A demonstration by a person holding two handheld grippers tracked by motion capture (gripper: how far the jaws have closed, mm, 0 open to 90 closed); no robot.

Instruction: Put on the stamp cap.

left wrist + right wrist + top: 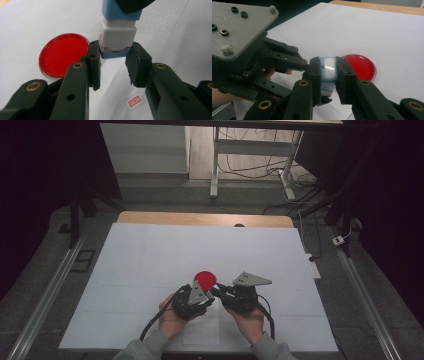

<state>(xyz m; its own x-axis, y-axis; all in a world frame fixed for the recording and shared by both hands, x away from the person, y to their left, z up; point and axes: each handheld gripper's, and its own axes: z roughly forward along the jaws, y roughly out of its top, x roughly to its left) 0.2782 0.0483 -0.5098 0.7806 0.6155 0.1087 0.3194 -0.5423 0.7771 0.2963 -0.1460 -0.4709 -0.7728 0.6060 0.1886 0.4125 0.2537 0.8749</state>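
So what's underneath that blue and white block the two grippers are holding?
Below the blue and white block lies bare white table cover, with a small red-printed label nearer the camera. The red disc sits beside it, not beneath. The block's underside is hidden between the left gripper's jaws.

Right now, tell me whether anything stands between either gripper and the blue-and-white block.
Nothing does. The left gripper is shut on the block's blue end, and the right gripper clamps its other end. The red lid lies flat on the white table beside them, apart.
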